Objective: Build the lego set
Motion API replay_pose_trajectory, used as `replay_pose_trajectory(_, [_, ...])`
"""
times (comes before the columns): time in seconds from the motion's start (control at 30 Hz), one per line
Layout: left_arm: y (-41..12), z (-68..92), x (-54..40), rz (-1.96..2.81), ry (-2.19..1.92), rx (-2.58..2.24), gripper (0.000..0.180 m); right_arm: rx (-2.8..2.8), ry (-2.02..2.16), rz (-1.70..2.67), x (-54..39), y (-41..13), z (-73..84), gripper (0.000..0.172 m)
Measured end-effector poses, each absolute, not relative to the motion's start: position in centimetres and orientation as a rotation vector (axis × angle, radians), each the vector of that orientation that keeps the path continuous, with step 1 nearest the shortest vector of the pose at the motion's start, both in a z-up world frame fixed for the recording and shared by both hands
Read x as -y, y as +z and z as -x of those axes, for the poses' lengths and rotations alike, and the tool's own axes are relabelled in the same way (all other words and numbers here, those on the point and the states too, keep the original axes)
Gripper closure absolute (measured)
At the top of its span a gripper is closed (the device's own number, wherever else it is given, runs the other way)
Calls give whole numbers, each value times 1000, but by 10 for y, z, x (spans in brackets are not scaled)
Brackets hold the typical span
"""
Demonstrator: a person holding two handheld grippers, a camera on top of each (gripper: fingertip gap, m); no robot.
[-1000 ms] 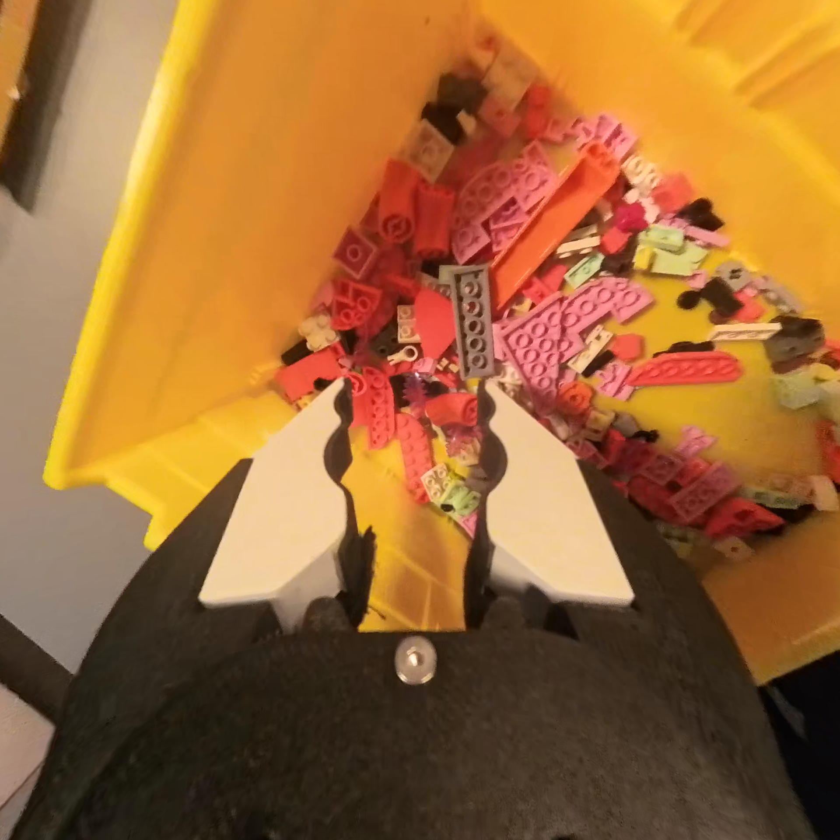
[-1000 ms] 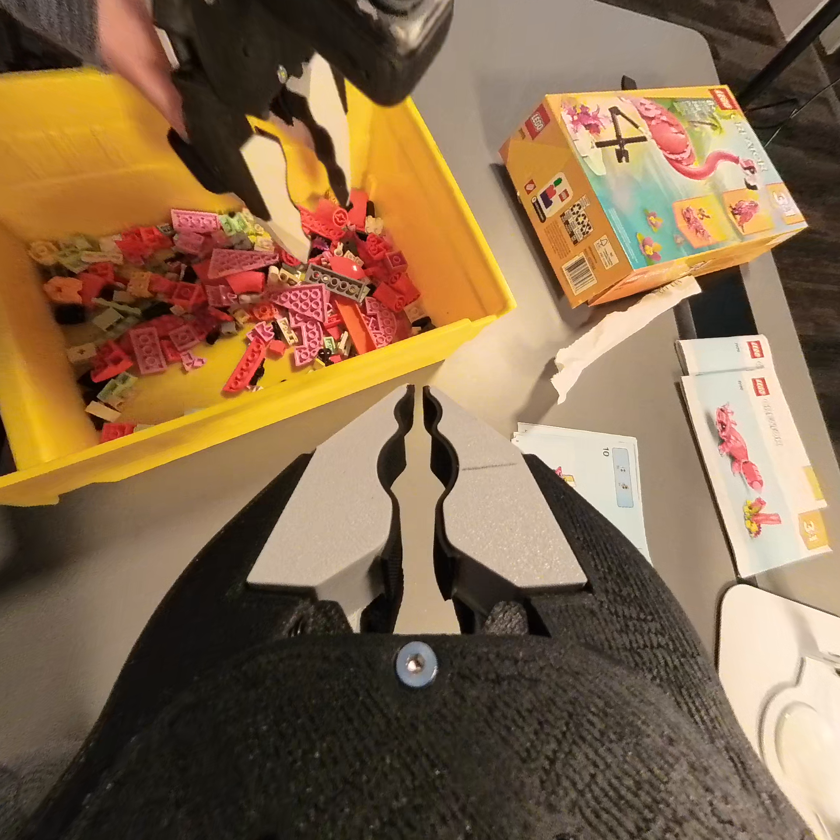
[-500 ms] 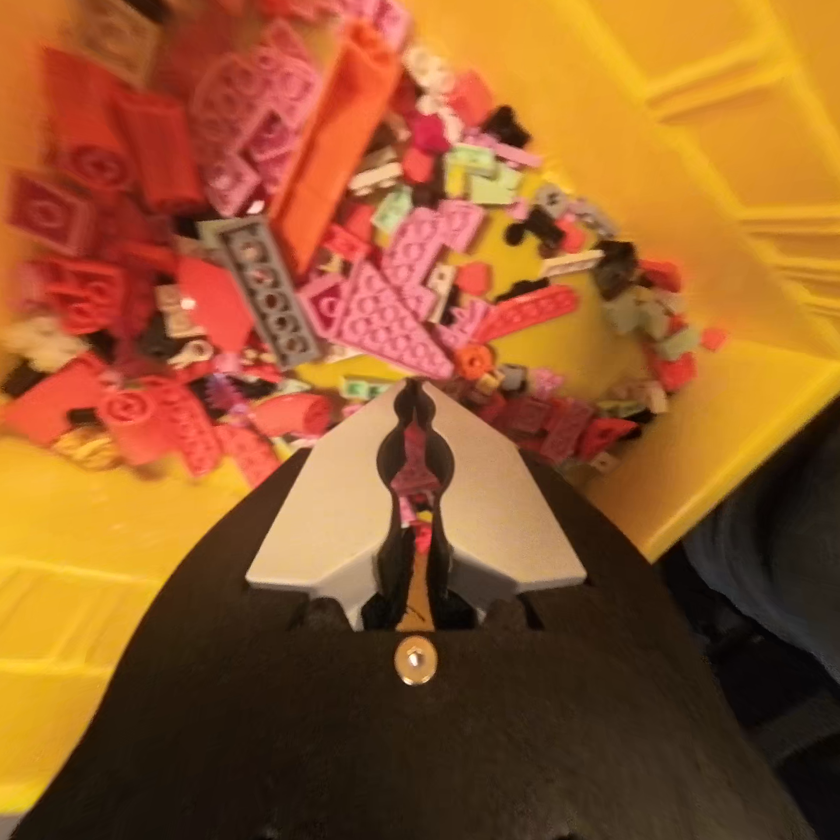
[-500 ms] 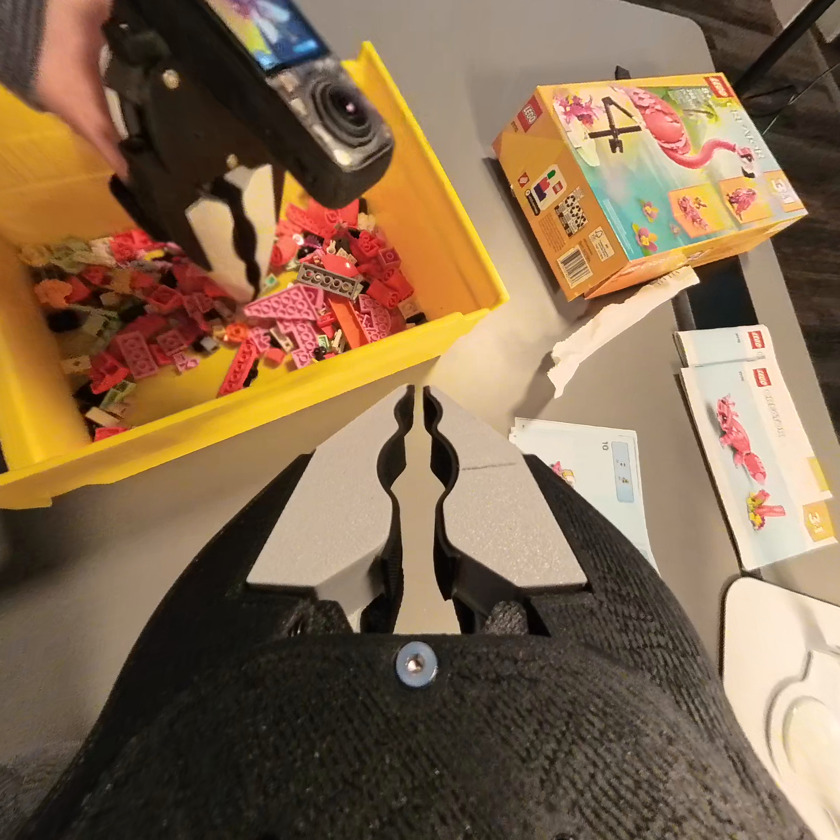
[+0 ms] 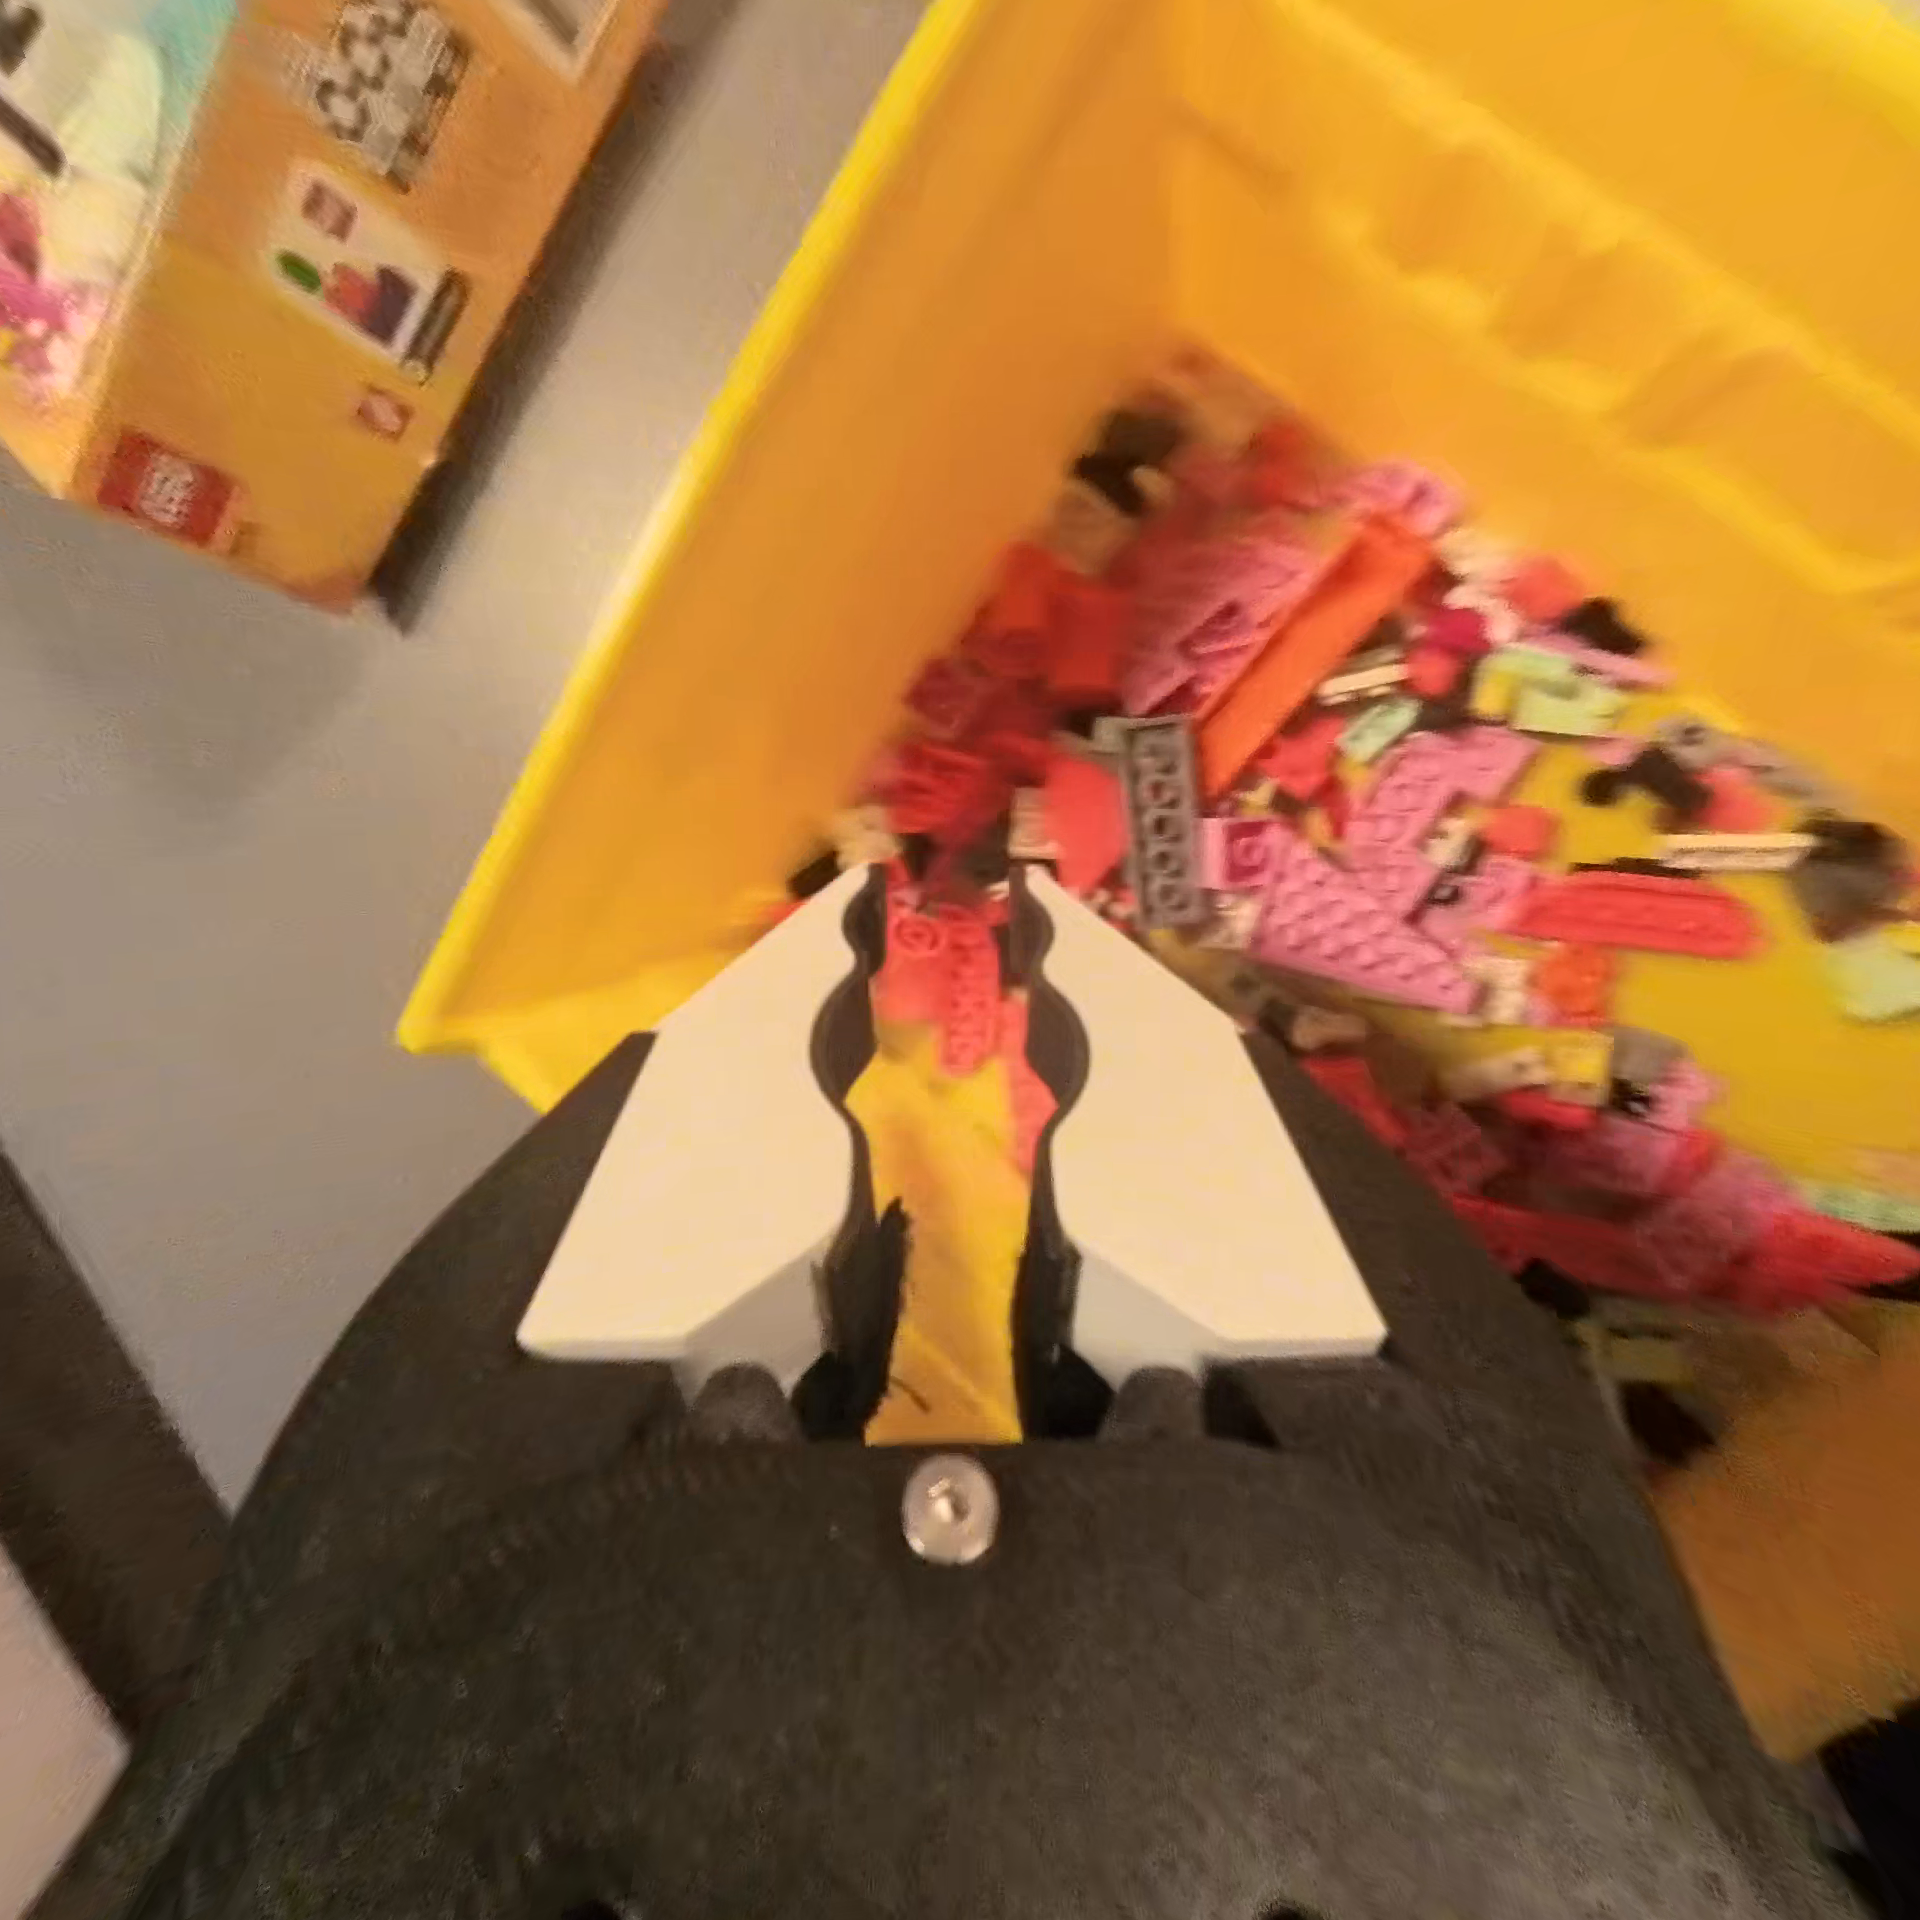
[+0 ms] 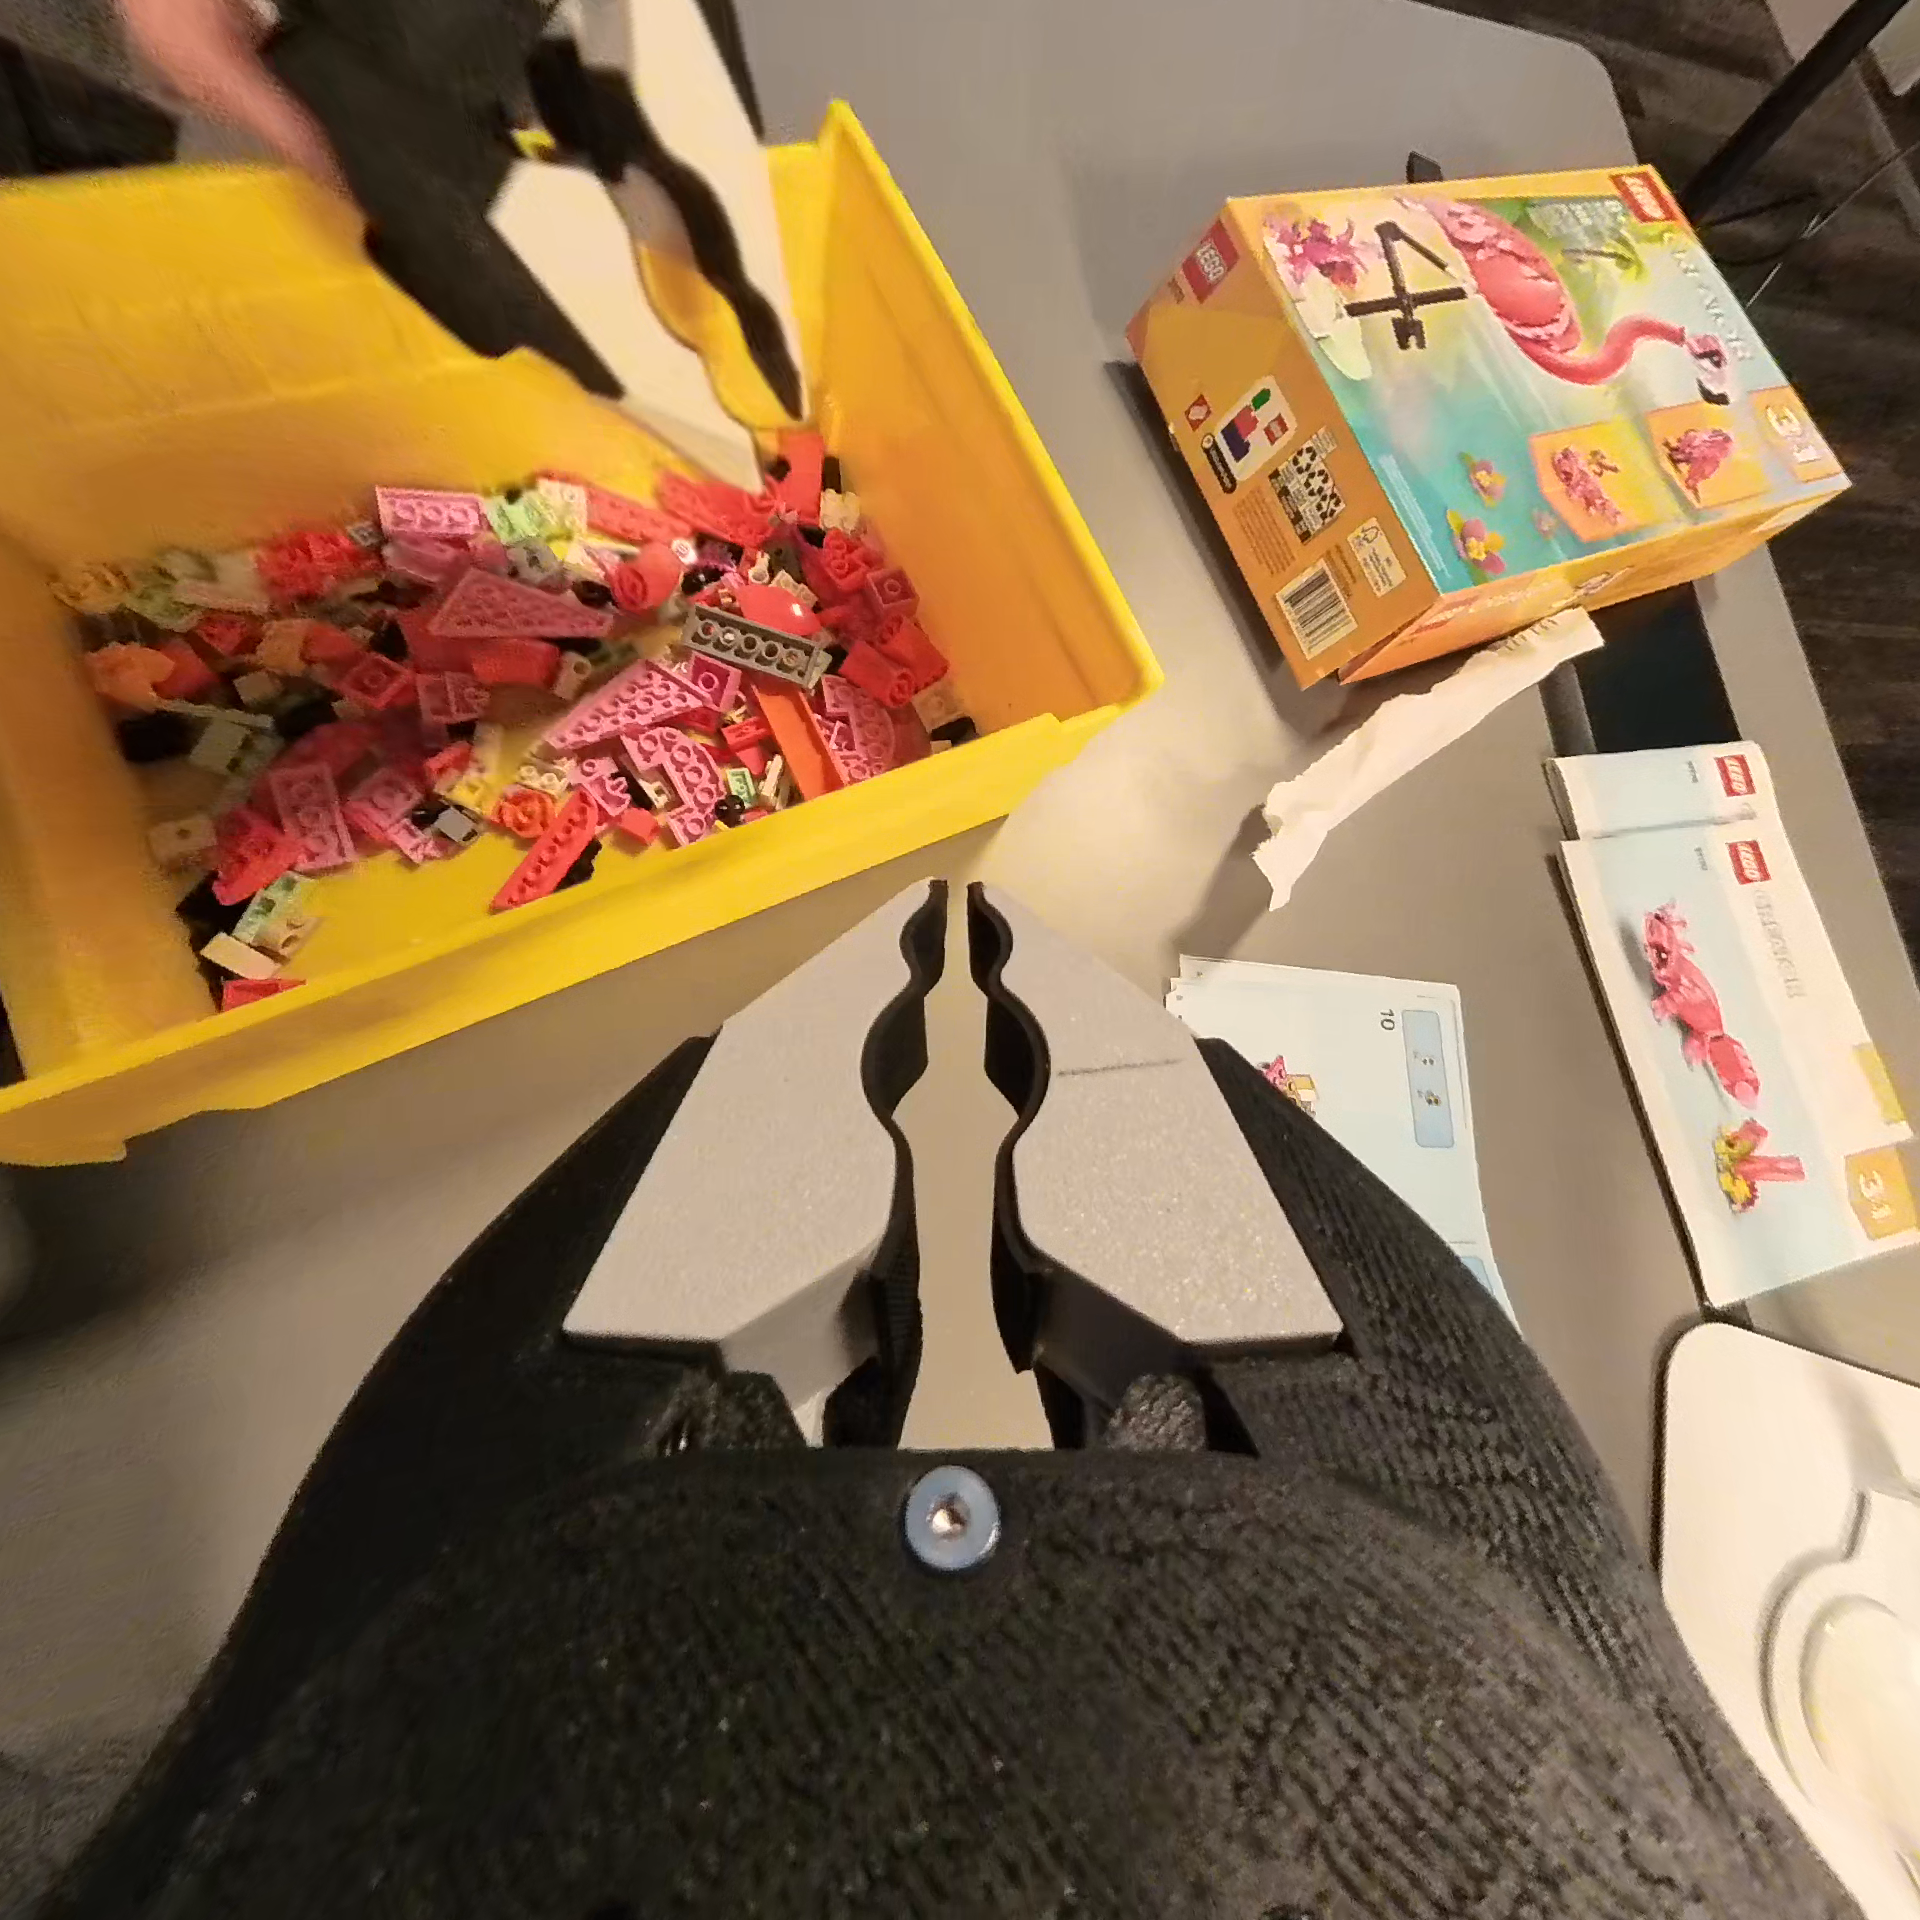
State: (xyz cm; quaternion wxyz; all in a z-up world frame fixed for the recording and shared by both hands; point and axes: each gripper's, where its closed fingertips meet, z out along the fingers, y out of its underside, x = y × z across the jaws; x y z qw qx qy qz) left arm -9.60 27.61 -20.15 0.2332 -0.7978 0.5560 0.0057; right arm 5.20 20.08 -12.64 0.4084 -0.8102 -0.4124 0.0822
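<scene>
Bricks in pink, red, orange and grey lie heaped in the yellow bin on the grey table. The left gripper hangs over the pile near the bin's side wall, fingers a little apart, with red pieces seen between them; the blur hides whether they pinch one. The right gripper waits outside the bin's front wall, fingers nearly together on nothing. A toy box, torn paper and booklets lie on its right.
</scene>
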Motion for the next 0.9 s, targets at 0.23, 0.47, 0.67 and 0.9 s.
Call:
replay_pose_trajectory(0.23, [-236,120,-282,2345,236,-1727,180,1039,210,2044,-201,-127,-52,170])
replay_pose_trajectory(0.47, [-259,124,-246,2480,177,-1932,180,1058,211,2041,-201,-128,-48,170])
replay_pose_trajectory(0.67, [-248,97,-228,2492,-100,-1915,180,1057,210,2039,-201,-127,-48,170])
replay_pose_trajectory(0.9, [-246,150,-236,2639,400,-1927,140,1062,209,2039,-201,-128,-47,170])
